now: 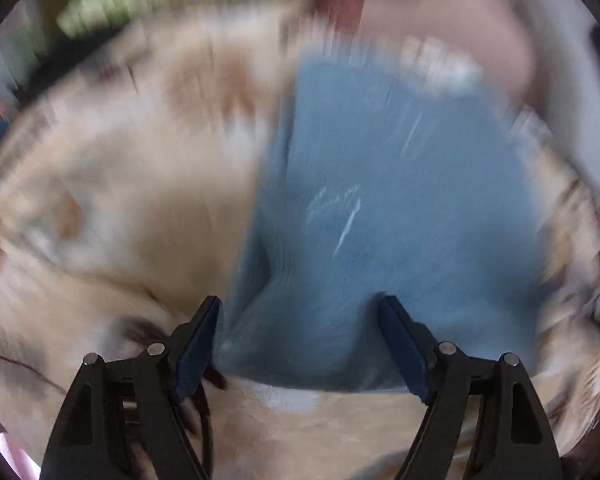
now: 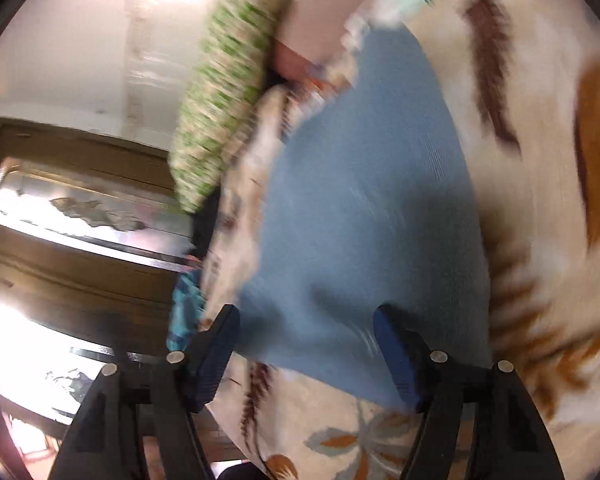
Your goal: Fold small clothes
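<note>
A blue knit garment [image 1: 380, 208] lies flat on a cream blanket [image 1: 112, 184] with brown leaf print. Motion blurs the left wrist view heavily. My left gripper [image 1: 300, 304] hangs open over the garment's near edge, its dark blue pads wide apart with cloth showing between them but not pinched. In the right wrist view the same blue garment [image 2: 364, 200] stretches away from my right gripper [image 2: 306, 312]. That gripper is open above the garment's near end, nothing pressed between its pads.
A green-and-white patterned cushion [image 2: 228, 88] lies beyond the garment on the left. A pink cloth [image 1: 452, 20] sits at the far end. Dark wooden furniture with glass panels [image 2: 72, 208] stands left of the bed edge. More clothes [image 2: 392, 0] lie past the garment.
</note>
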Demonstrator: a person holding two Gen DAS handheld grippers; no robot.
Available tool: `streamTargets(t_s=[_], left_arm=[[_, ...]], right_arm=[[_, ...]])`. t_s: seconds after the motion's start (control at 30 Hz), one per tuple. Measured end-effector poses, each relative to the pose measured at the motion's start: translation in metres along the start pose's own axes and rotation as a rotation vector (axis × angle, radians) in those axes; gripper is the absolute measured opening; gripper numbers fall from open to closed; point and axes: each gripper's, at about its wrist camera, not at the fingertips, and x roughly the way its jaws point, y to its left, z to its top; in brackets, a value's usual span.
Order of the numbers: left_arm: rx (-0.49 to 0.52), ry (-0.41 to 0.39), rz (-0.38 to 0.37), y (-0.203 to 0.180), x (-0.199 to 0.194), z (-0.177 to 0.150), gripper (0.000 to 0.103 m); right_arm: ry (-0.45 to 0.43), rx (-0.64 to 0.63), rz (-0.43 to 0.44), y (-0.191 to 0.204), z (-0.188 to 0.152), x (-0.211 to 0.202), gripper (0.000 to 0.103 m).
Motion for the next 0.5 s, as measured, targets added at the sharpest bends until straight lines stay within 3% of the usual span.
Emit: streamTargets(t_s=[0.07, 0.2, 0.27, 0.37, 0.43, 0.5], left_arm=[[0.008, -0.058, 0.005, 0.0, -0.007, -0.002, 0.085], [-0.001, -0.07, -0.016, -0.001, -0.029, 0.007, 0.084], [-0.02, -0.15, -0.09, -0.002, -0.064, 0.015, 0.084], [0.047, -0.263, -0.164, -0.028, -0.1, 0.037, 0.084], [0.109, -0.263, -0.224, -0.055, -0.095, 0.055, 0.084], [0.142, -0.243, -0.199, -0.072, -0.073, 0.062, 0.084]], right_arm=[[-0.045, 0.001, -0.026, -0.001, 0.027, -0.013, 0.081], [-0.045, 0.085, -0.096, -0.045, 0.094, -0.001, 0.082], [0.012, 0.164, -0.023, -0.068, 0.118, 0.018, 0.082], [0.048, 0.131, 0.015, -0.073, 0.145, 0.043, 0.082], [0.057, 0.118, -0.004, -0.078, 0.152, 0.054, 0.082], [0.096, 0.112, -0.028, -0.084, 0.157, 0.069, 0.082]])
